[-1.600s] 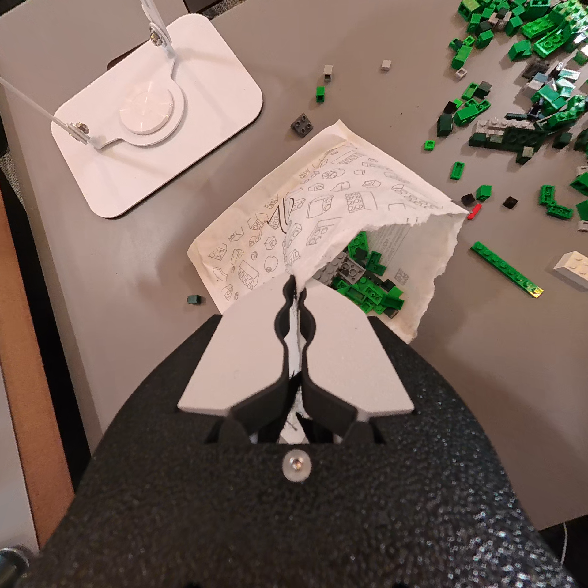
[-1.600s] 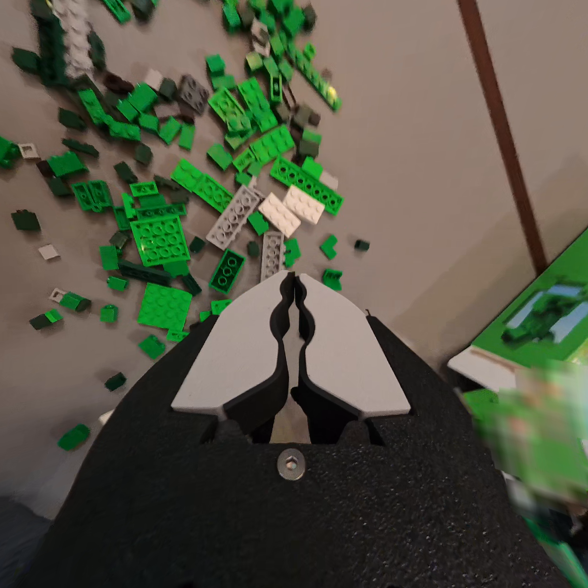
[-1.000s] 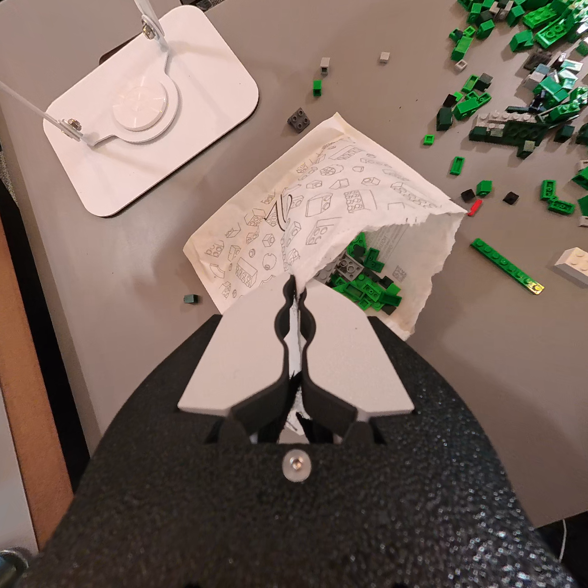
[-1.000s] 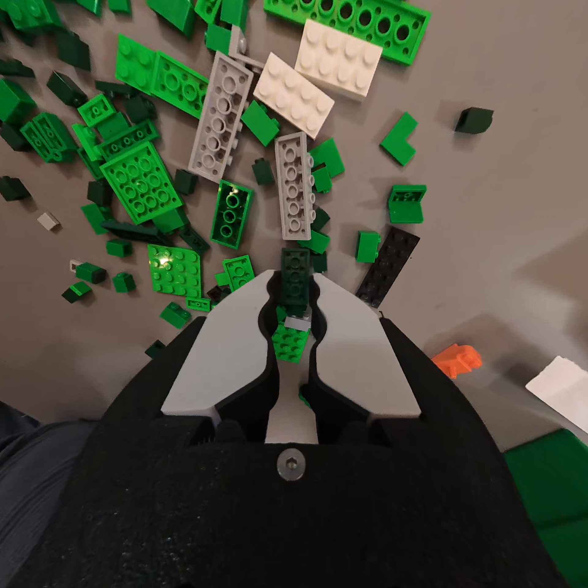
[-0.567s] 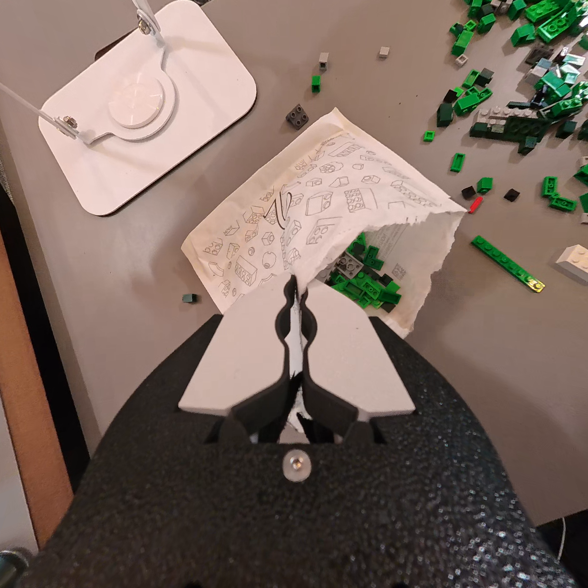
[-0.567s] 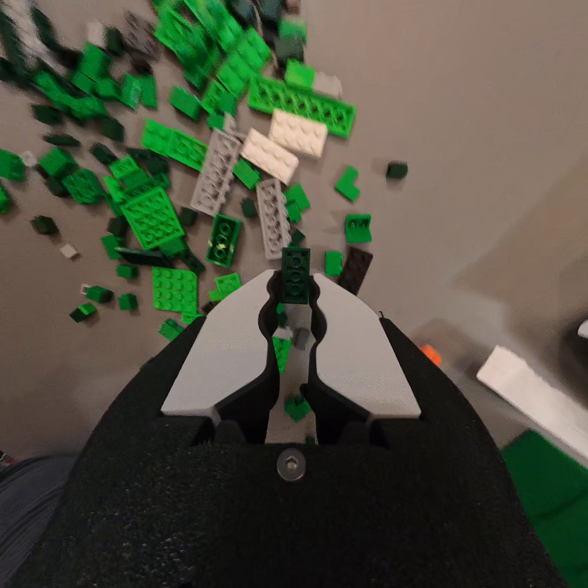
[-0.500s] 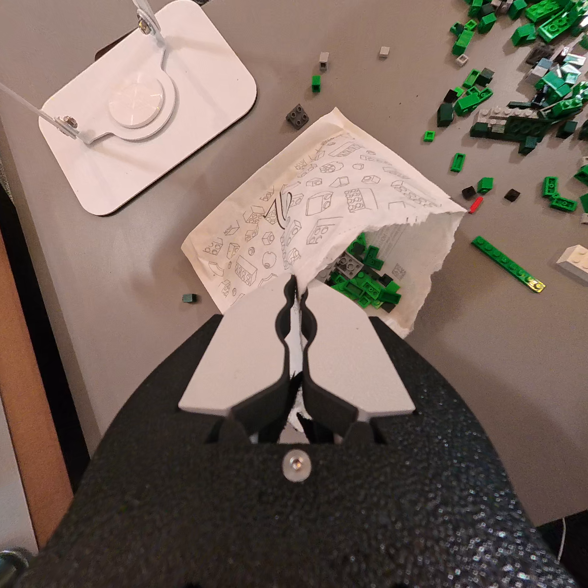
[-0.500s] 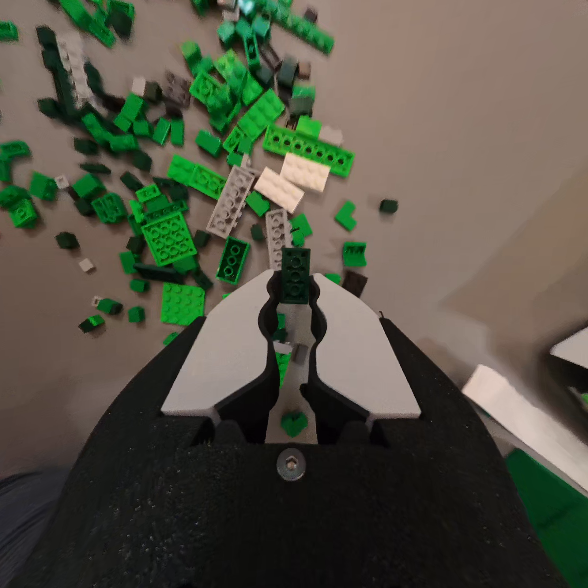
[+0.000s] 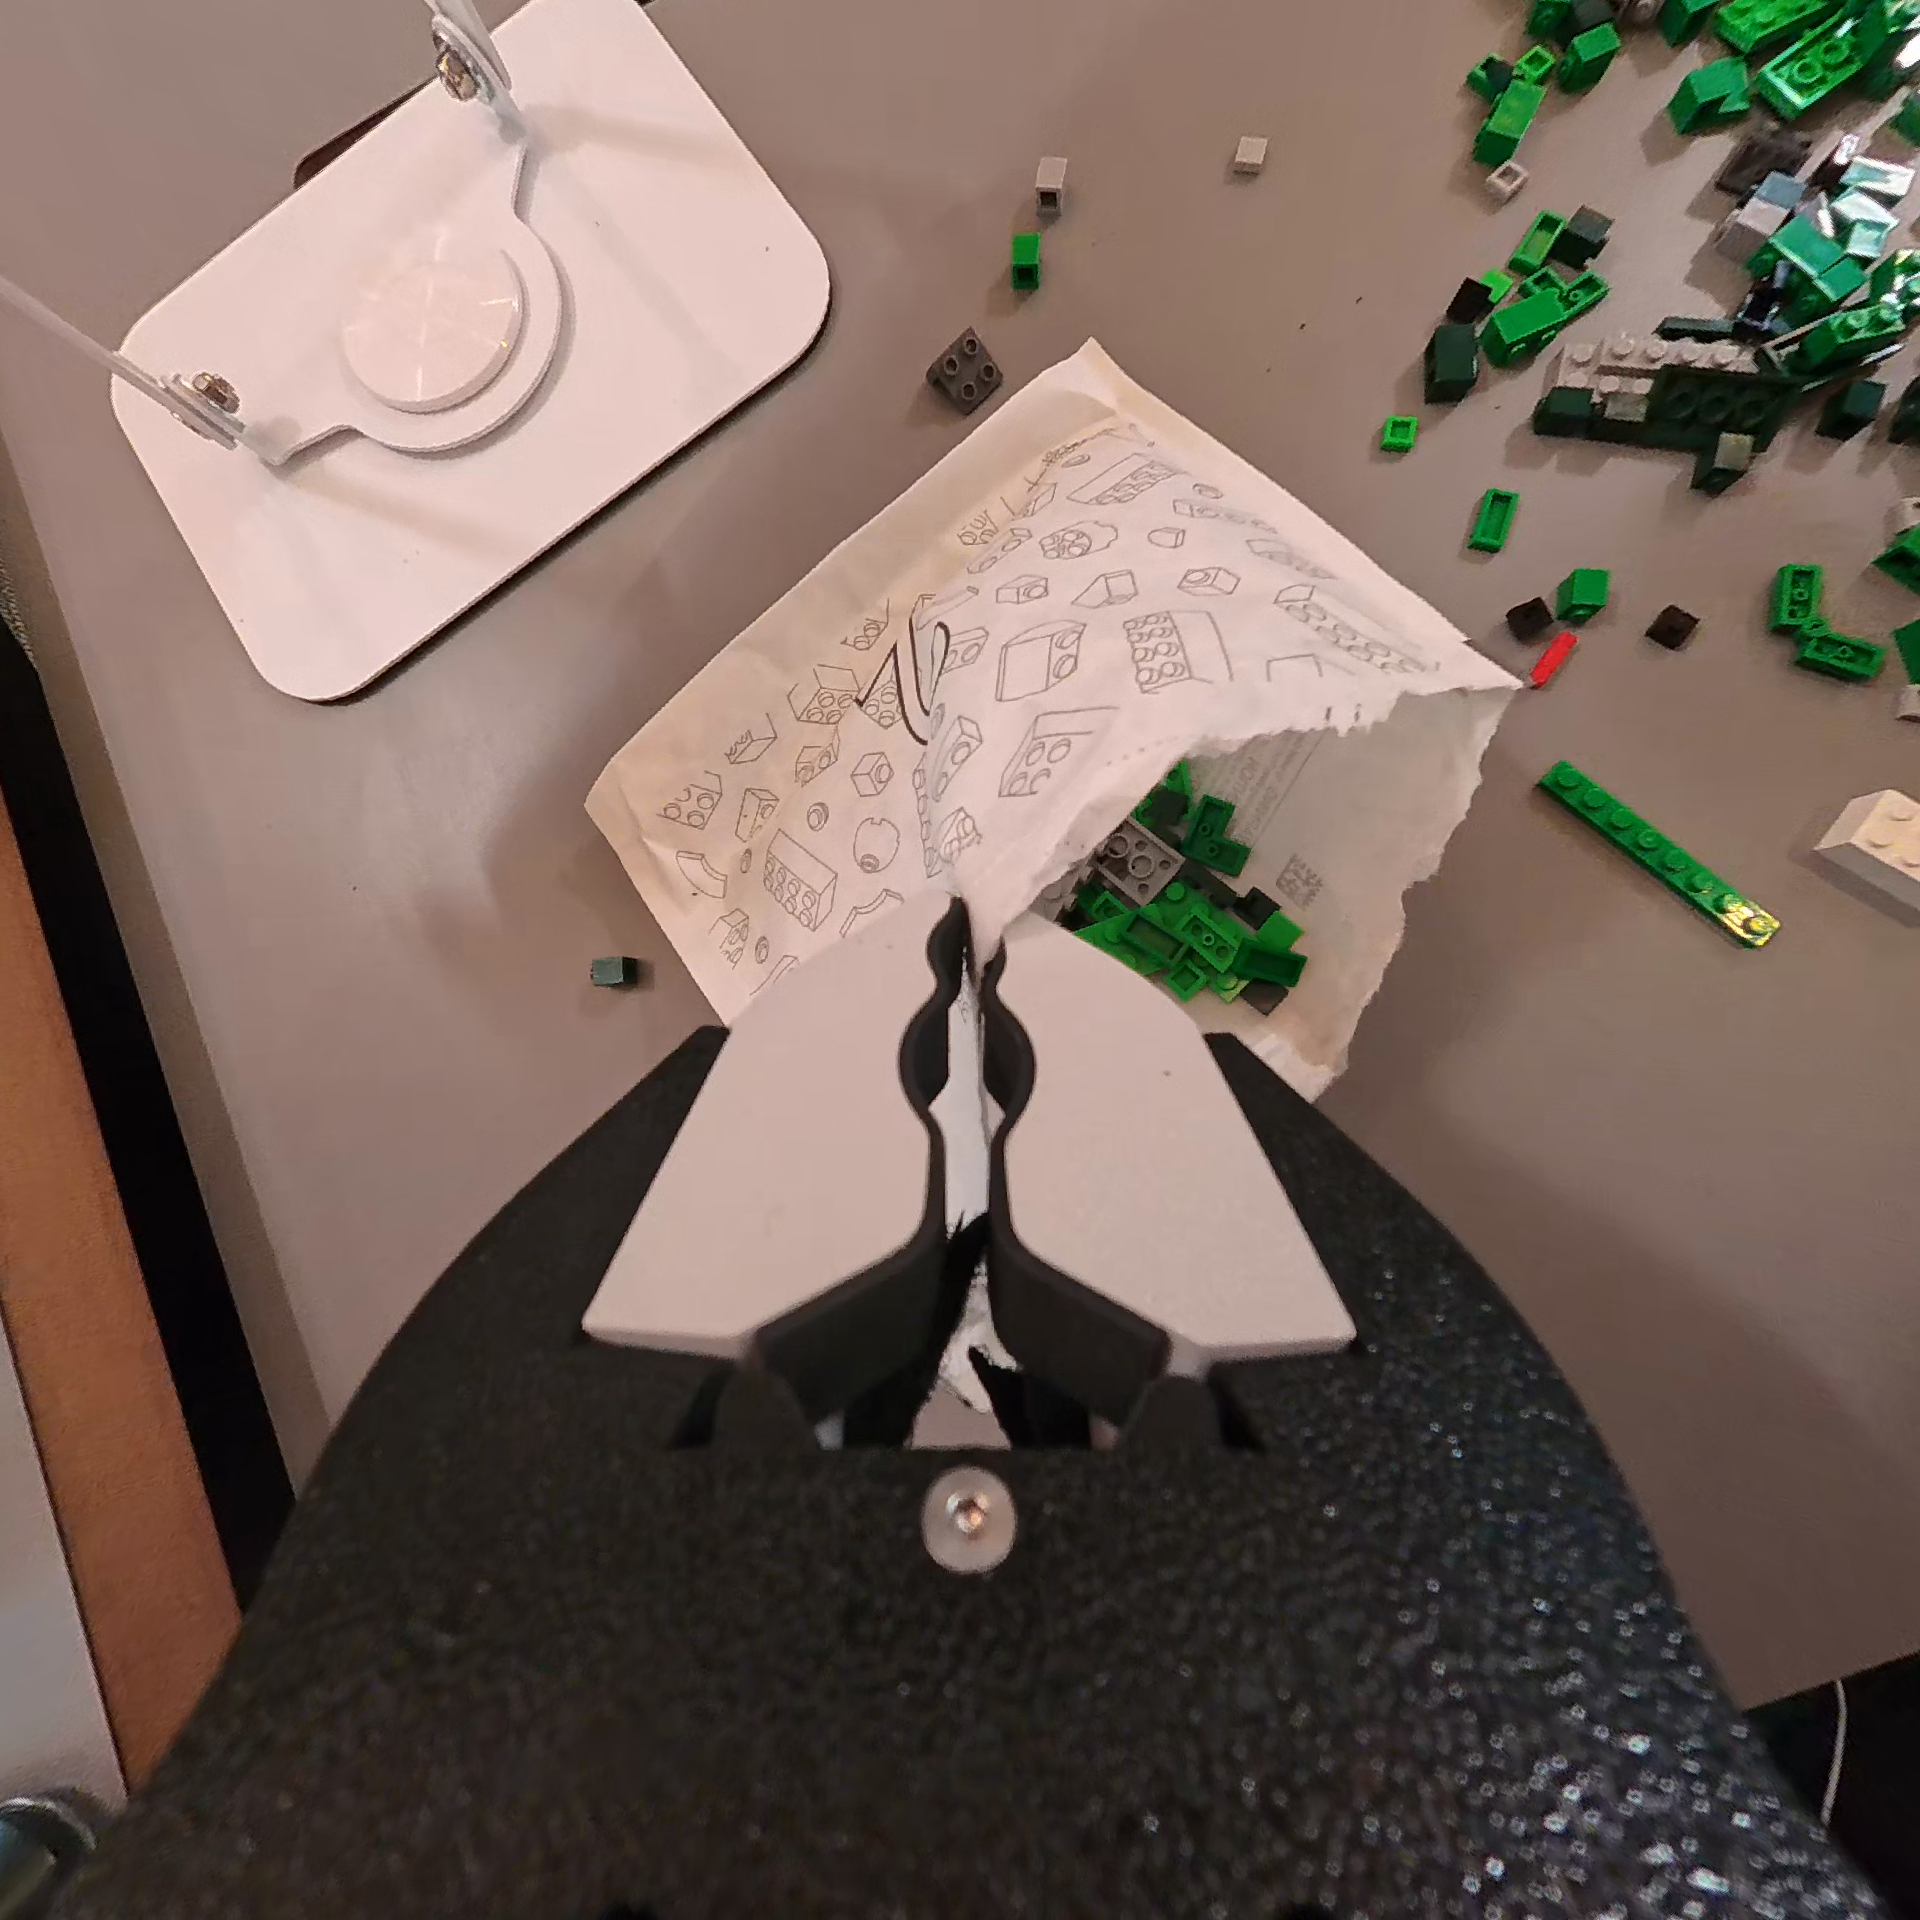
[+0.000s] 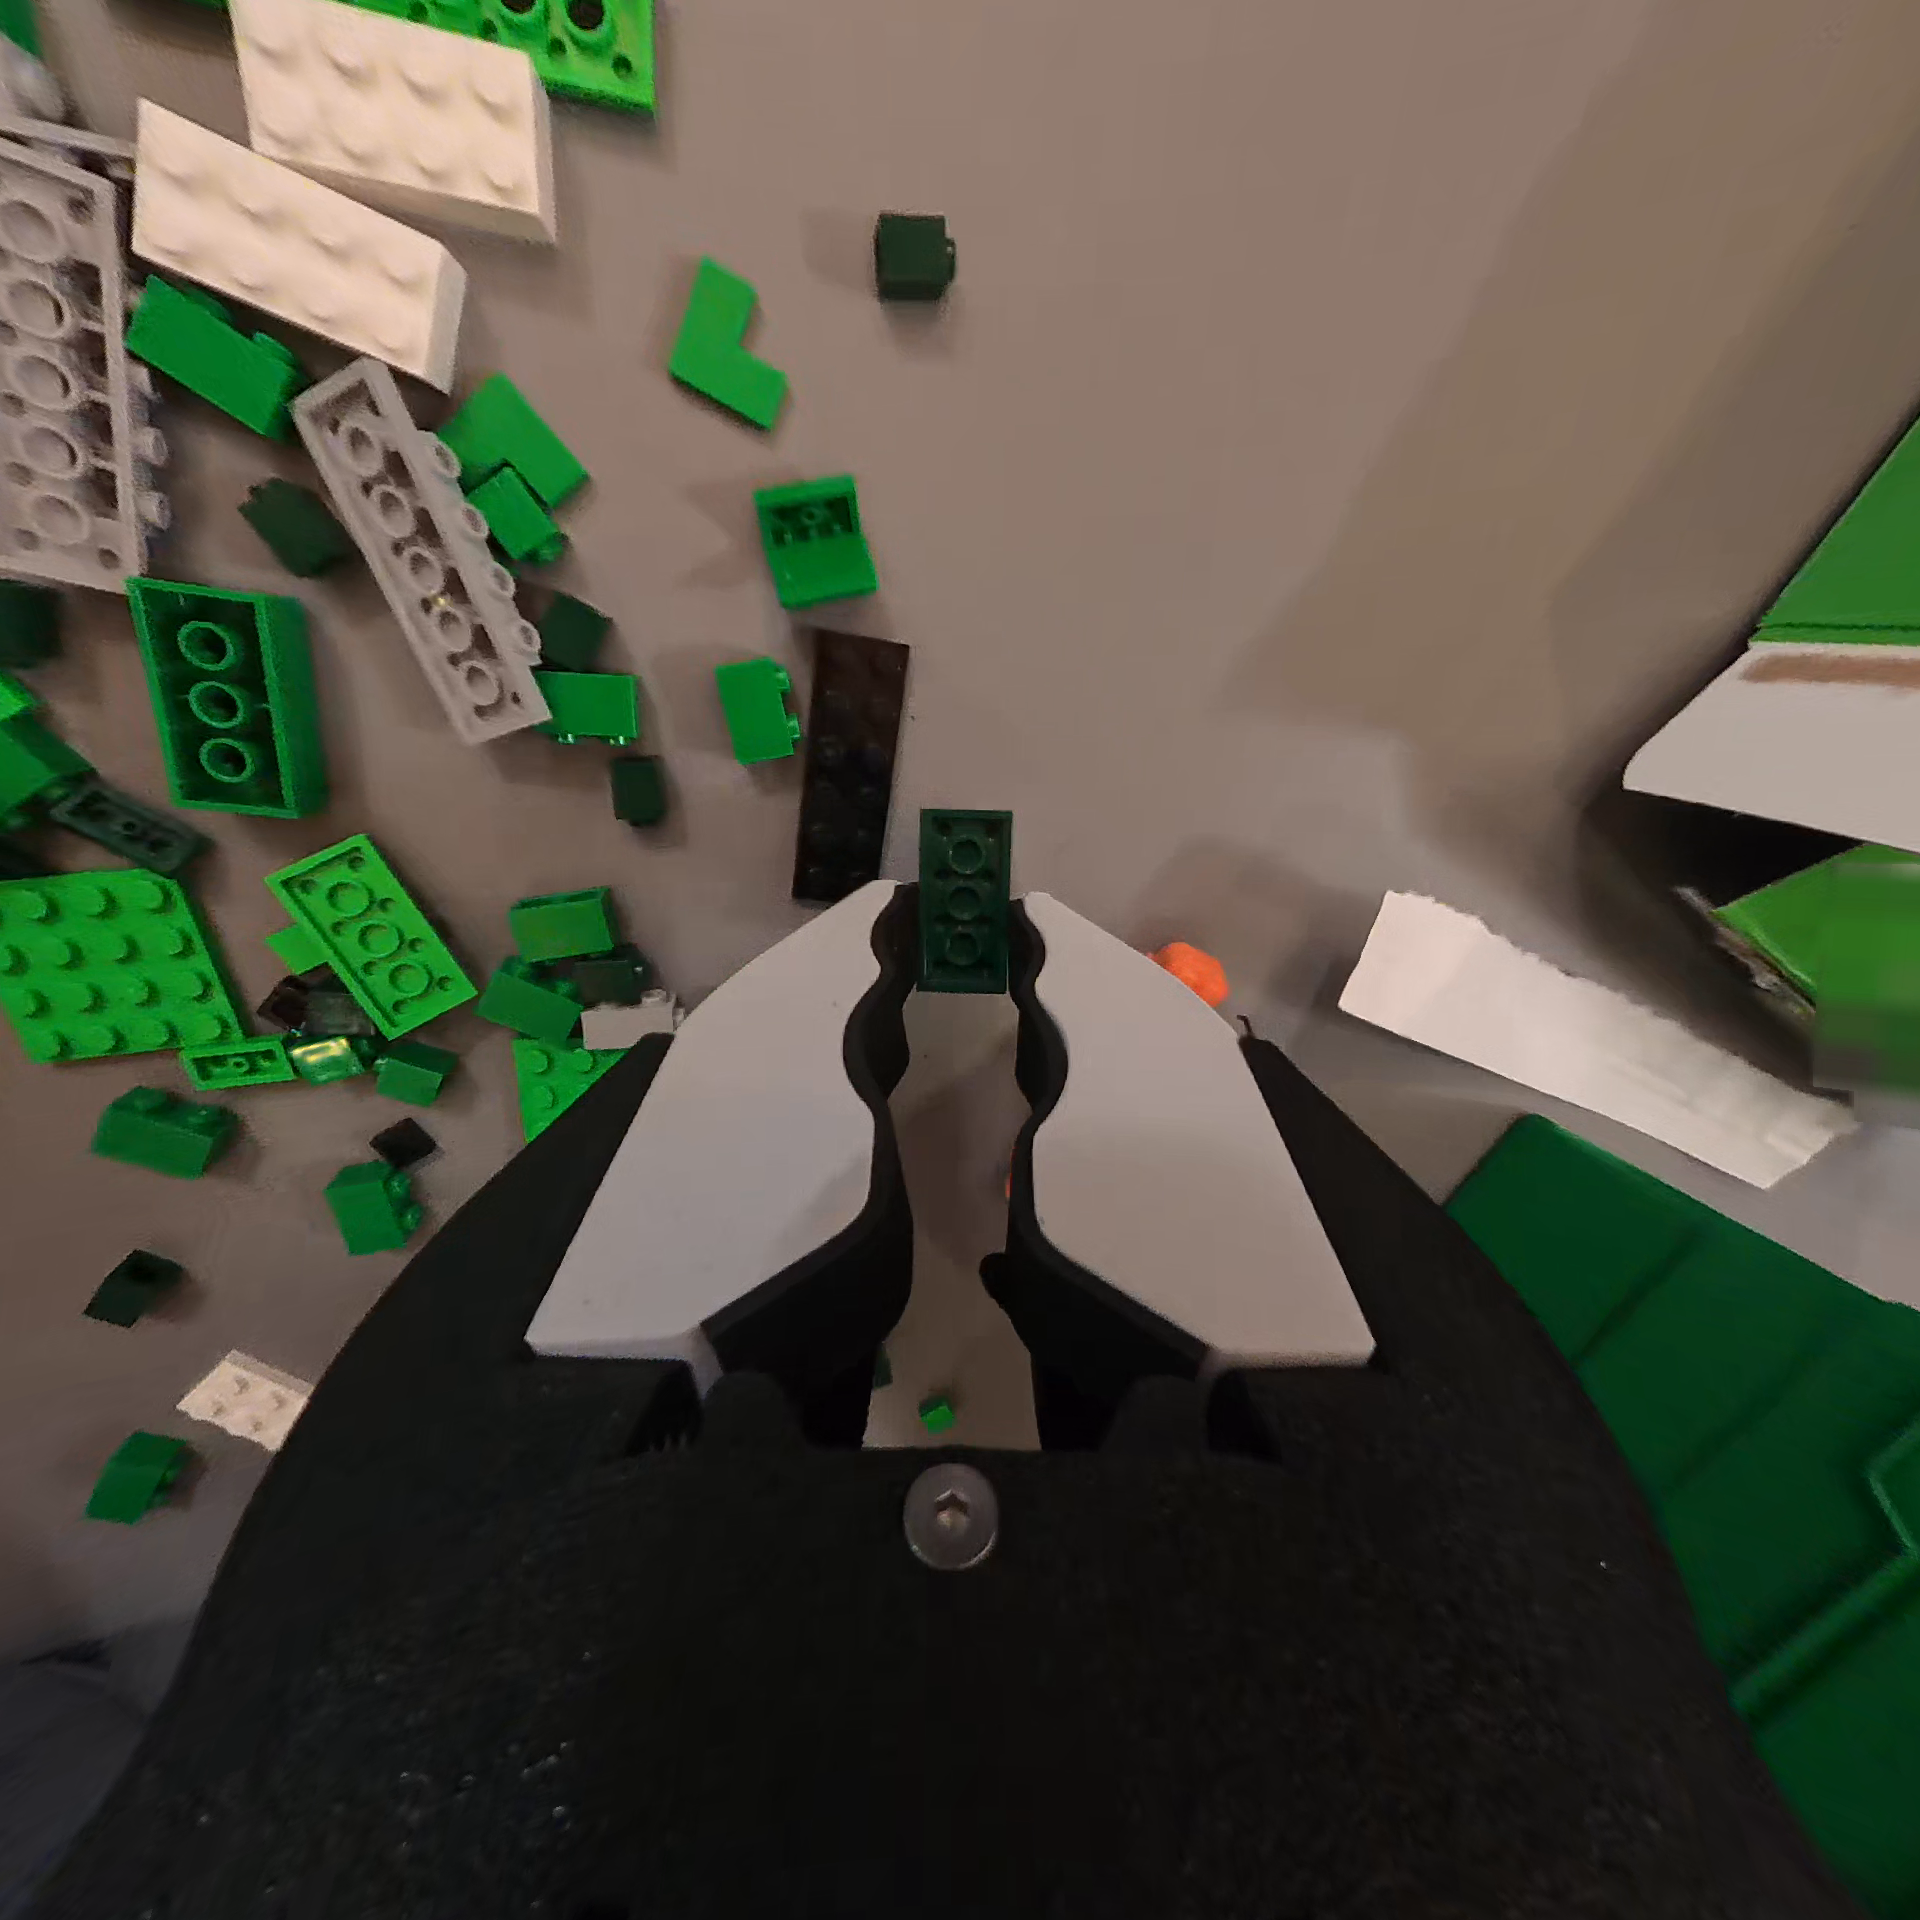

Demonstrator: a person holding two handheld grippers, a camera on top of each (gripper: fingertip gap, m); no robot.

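Observation:
My left gripper is shut on the torn edge of a white paper bag printed with brick drawings and holds its mouth lifted open. Several green and grey bricks lie inside the bag. My right gripper is shut on a dark green plate, held underside up between the fingertips, above the grey table. A black plate lies just beyond it on the left.
Loose green, grey and white bricks are scattered left of the right gripper and at the left view's upper right. A white stand base sits far left. A green box, white paper and an orange piece lie right. The tips of one gripper are about 50 cm away from the tips of the other.
My right gripper closed on the dark green plate in the pile, lifted it and has moved rightward and closer over the table. My left gripper keeps holding the bag, almost still.

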